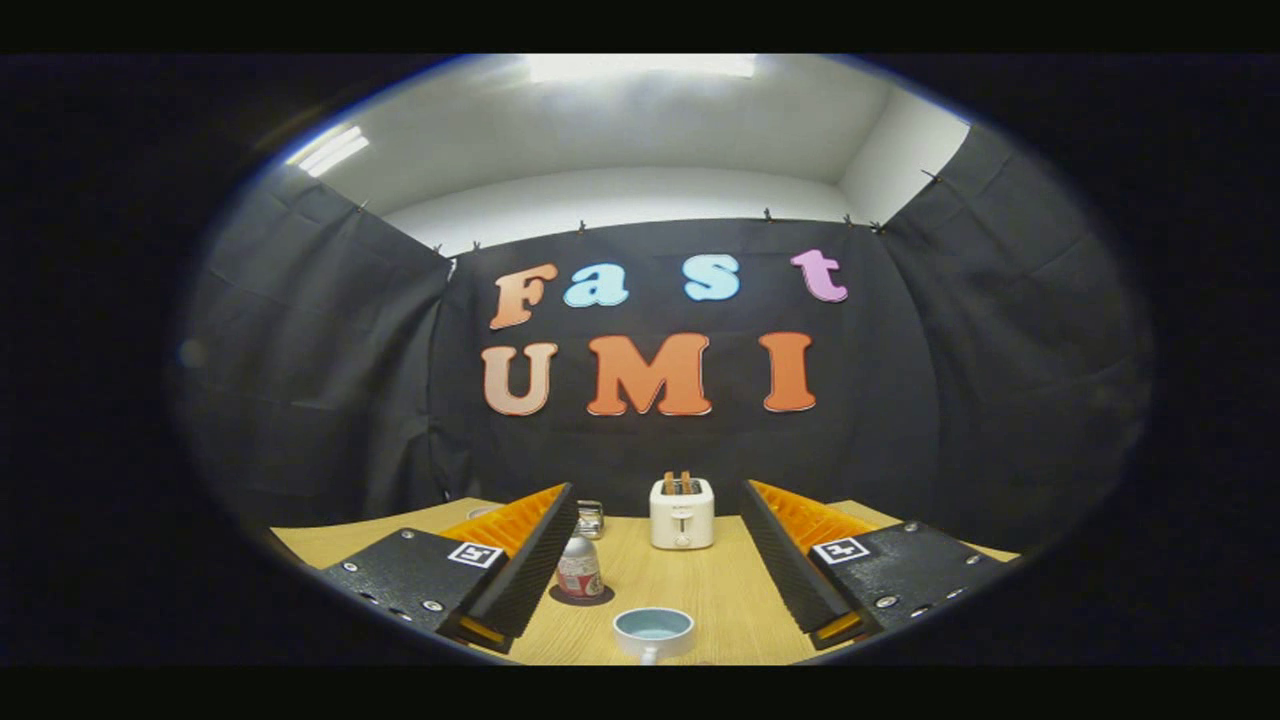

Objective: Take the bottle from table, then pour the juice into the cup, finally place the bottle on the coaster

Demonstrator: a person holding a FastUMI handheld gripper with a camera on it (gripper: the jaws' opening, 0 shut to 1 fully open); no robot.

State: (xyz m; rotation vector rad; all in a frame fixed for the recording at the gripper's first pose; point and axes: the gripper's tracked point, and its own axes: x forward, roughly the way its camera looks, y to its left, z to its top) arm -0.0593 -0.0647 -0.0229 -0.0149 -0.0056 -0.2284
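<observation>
— Red-labelled small bottle with a silver cap: where does it stand from the gripper?

— It stands upright on the pale wooden table, close against the inner face of the left finger, a little ahead of its middle. So it lies to the left of the midline between the 2 fingers, not at the centre.

— Is the gripper holding it?

— No. The 2 black ribbed fingers are spread wide and they hold nothing. The right finger is well apart from the bottle.

— What is under the bottle?

— A dark round coaster; the bottle seems to stand on it already. I cannot tell whether juice is in the bottle.

— And the cup?

— The light blue round cup with a white outside is between the fingers, nearer to the camera than the bottle and a little to its right. Its inside looks empty, as far as I can judge.

— Then what does the next move depend on?

— I think the gripper must shift to the left, so that the bottle comes to the middle of the gap, with its long axis vertical. The white toaster with 2 slices is far beyond and does not disturb.
</observation>
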